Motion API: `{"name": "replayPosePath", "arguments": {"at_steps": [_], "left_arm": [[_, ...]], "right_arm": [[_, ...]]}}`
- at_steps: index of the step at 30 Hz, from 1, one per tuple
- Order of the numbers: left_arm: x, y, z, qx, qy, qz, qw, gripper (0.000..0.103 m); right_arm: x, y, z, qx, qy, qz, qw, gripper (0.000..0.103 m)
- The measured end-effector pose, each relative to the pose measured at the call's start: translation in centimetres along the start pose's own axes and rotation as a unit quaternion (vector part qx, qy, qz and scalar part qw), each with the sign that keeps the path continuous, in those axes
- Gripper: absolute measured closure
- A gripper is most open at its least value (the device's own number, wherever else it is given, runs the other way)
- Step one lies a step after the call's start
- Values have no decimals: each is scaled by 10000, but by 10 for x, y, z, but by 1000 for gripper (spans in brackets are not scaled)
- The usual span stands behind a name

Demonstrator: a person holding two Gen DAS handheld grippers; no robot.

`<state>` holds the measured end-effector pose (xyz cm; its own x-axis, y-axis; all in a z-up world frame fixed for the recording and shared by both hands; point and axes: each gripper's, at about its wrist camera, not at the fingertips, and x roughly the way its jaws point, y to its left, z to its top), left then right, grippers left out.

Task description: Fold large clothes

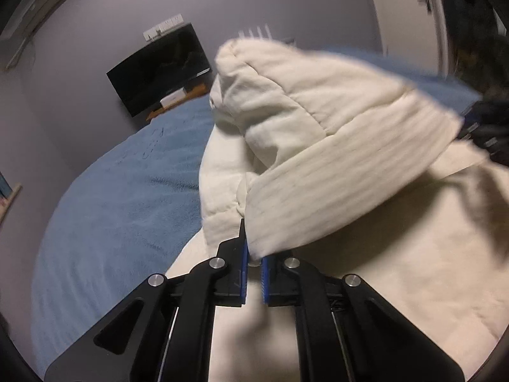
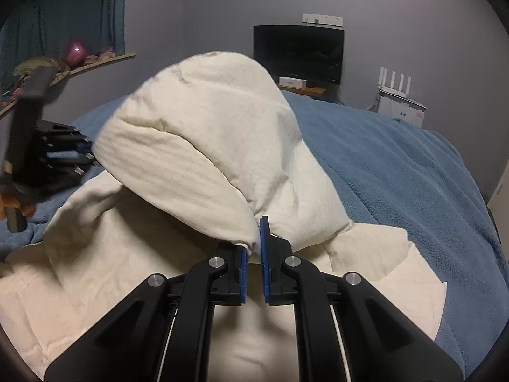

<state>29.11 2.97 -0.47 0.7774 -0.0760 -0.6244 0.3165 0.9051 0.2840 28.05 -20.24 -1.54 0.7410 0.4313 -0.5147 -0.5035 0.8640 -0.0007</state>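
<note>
From my left camera the view is smeared with motion, so the far edge of the garment (image 1: 318, 133) and the wall behind it are soft. The bottom of the picture is taken up by the gripper's own black frame, which covers whatever cloth lies right under it. At the far right I can just make out the right gripper (image 1: 480, 127), dark and cut off by the rim; I cannot read its fingers from here.

The cream garment lies on the blue blanket (image 1: 121, 197), with its ribbed hem lifted and stretched between my two tools. The left gripper (image 1: 253, 251) is clamped on one corner of that hem: the blue pads (image 1: 244, 254) pinch the cloth, with only the fabric's thickness between them.

From my right camera the raised fold hides much of the bed behind it. At the left edge the left gripper (image 2: 60, 156) shows blurred, along with part of the hand (image 2: 12, 203) holding it, mostly out of frame. The garment (image 2: 197, 133) rises as a hump in the middle and spreads flat on the blanket (image 2: 397, 175) below. The right gripper (image 2: 254, 248) is clenched on the other hem corner, cloth bunched between its pads (image 2: 263, 238). A dark screen (image 2: 299, 52) stands against the far wall.
</note>
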Motion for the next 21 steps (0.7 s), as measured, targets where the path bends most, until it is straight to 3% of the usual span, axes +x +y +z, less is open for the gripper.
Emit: {"name": "replayPosePath", "arguments": {"at_steps": [2, 4, 7, 11, 13, 14, 15, 17, 21], "left_arm": [[-22, 3, -12, -63, -118, -266, 9996, 96], [-22, -1, -25, -45, 25, -380, 9993, 96], [7, -15, -52, 127, 506, -312, 9982, 96], [35, -12, -60, 40, 758, -312, 9966, 96], [35, -11, -54, 6, 718, -347, 9968, 88], [34, -9, -51, -20, 687, -392, 9969, 74], [31, -9, -49, -48, 656, -442, 9969, 50], [19, -6, -46, -105, 450, -592, 9972, 31], [-4, -2, -33, -371, 211, -1159, 9924, 33]], "right_arm": [[-2, 2, -2, -127, 32, 89, 9999, 97], [-1, 7, -5, -320, 104, 149, 9993, 97], [9, 18, -13, -567, 319, 182, 9977, 97], [36, 25, -18, -727, 770, 57, 9944, 97], [42, 21, -16, -599, 814, 26, 9949, 97], [43, 16, -14, -456, 807, 62, 9957, 97], [43, 13, -14, -359, 793, 85, 9962, 97], [44, 5, -13, -180, 751, 147, 9969, 97], [48, 3, -14, -174, 780, 134, 9967, 97]]}}
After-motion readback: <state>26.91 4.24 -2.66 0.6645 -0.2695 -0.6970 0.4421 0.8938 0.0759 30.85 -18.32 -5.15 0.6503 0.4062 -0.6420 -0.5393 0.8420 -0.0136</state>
